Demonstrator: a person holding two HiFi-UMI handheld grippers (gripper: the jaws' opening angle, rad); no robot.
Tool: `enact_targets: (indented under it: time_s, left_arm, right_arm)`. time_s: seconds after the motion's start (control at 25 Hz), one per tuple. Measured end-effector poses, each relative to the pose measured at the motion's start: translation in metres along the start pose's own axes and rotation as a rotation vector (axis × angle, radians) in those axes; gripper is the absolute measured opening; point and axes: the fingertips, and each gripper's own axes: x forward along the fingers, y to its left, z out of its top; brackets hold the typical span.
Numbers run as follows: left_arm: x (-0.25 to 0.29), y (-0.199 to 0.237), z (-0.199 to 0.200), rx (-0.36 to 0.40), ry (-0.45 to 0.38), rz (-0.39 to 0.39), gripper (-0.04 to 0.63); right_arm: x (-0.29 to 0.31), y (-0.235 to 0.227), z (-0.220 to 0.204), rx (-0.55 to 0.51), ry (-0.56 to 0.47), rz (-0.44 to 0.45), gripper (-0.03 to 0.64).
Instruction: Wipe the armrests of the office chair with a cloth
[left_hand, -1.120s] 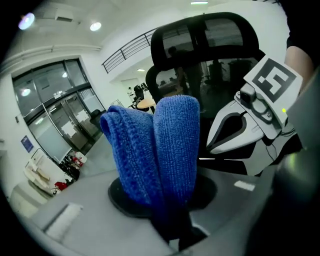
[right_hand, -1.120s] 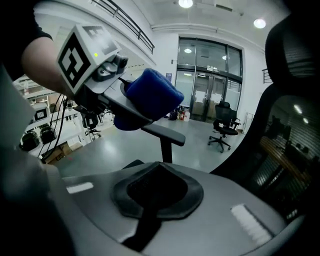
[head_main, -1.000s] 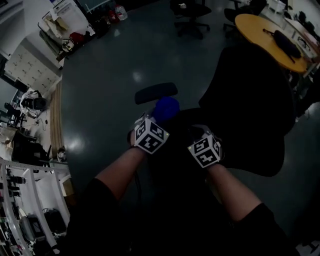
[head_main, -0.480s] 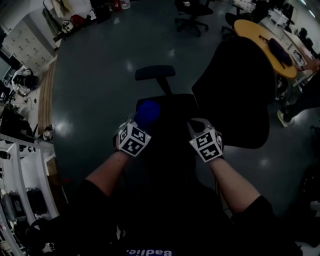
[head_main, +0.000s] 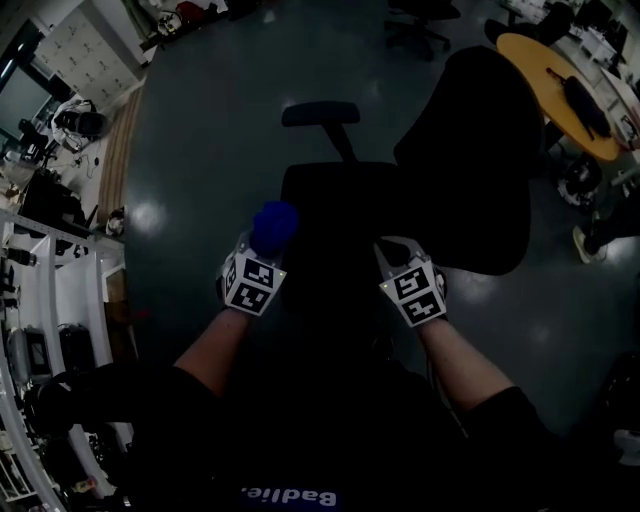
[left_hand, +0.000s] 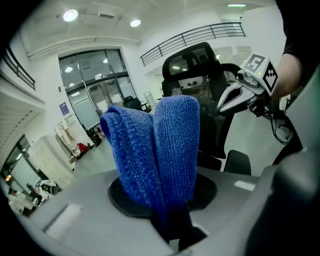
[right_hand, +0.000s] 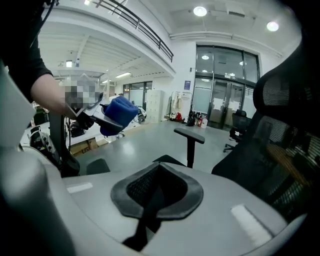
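Well, pinching a folded blue cloth (left_hand: 156, 150) tight in the left gripper (left_hand: 170, 222), up in the air by the near left edge of the office chair (head_main: 335, 205) seat, well apart from the armrest (head_main: 320, 113) on its post beyond. Holding the right gripper (right_hand: 150, 207) pressed together on nothing, low over the seat's right side, close beside the tall backrest (head_main: 470, 150).

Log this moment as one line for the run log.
left claw: shut on blue cloth | right claw: shut, empty | armrest: untouched
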Motion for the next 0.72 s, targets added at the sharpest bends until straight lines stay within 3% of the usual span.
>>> enact_targets:
  time_s: [0.44,0.72]
  left_arm:
    - [-0.031,-0.029,-0.060,-0.068,0.166,0.114,0.129]
    - [-0.025,-0.038,-0.099,-0.065,0.221,0.083,0.129]
  right_arm:
    - [-0.011,0.028,-0.055,0.054,-0.017,0.108,0.002]
    - [-0.009,0.061,-0.098,0.051,0.079,0.126,0.002]
